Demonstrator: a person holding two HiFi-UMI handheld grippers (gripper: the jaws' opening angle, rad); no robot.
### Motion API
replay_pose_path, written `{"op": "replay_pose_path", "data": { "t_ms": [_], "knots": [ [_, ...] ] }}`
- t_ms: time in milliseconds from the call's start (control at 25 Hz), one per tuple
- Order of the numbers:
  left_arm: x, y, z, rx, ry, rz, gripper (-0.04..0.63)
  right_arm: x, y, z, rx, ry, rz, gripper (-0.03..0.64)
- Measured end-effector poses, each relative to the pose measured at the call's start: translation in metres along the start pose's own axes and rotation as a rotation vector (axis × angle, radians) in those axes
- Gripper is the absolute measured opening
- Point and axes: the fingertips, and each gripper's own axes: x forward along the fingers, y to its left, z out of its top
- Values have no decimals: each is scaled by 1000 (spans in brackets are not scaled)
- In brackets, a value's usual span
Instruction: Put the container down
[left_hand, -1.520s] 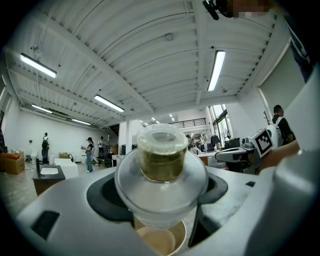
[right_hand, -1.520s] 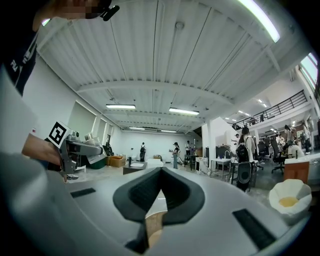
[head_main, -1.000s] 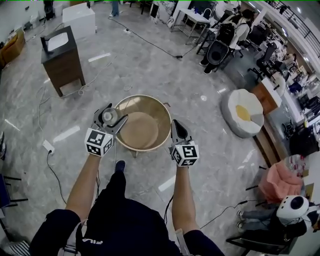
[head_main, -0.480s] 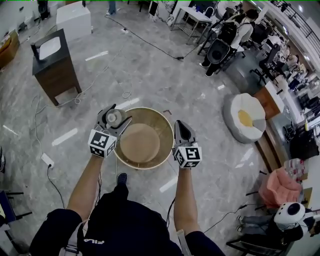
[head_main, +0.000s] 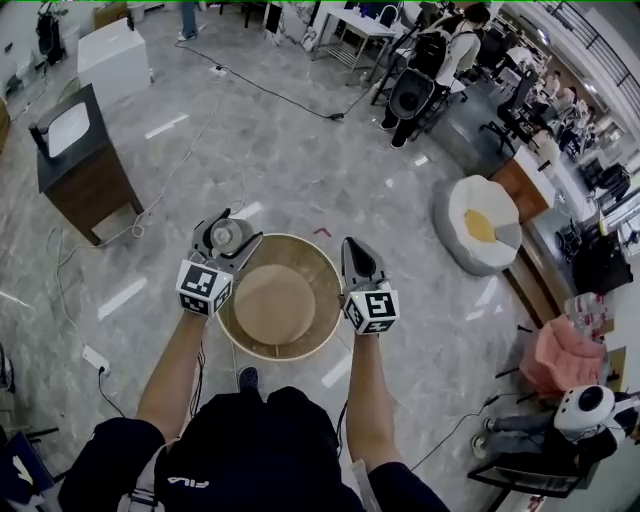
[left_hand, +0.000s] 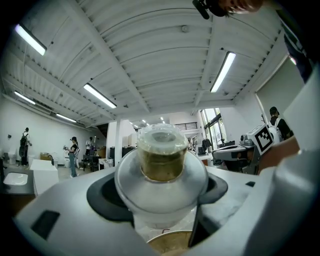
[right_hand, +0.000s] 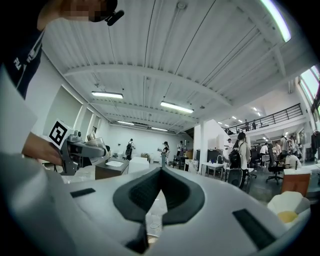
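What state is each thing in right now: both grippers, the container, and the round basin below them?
left gripper: shut on the container, over the basin's left rim.
container: lid on, brownish contents inside, clamped between the left jaws, not yet put down.
right gripper: shut, nothing between its jaws.
round basin: open side up, nothing seen inside it.

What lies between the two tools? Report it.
Head view: only the round wooden table, lower down, shows between the left tool, gripping the container, and the right tool.
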Motion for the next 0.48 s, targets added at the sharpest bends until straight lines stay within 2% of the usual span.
{"op": "replay_pose_path", "data": {
  "t_ms": [200,480],
  "knots": [
    [21,-10,-3,-6,-2,-34,356,1,-22,-1,3,-12,-23,28],
    [27,-22,-3,0,12,0,356,1,-36,-7,17,-19,7,28]
  ]
}}
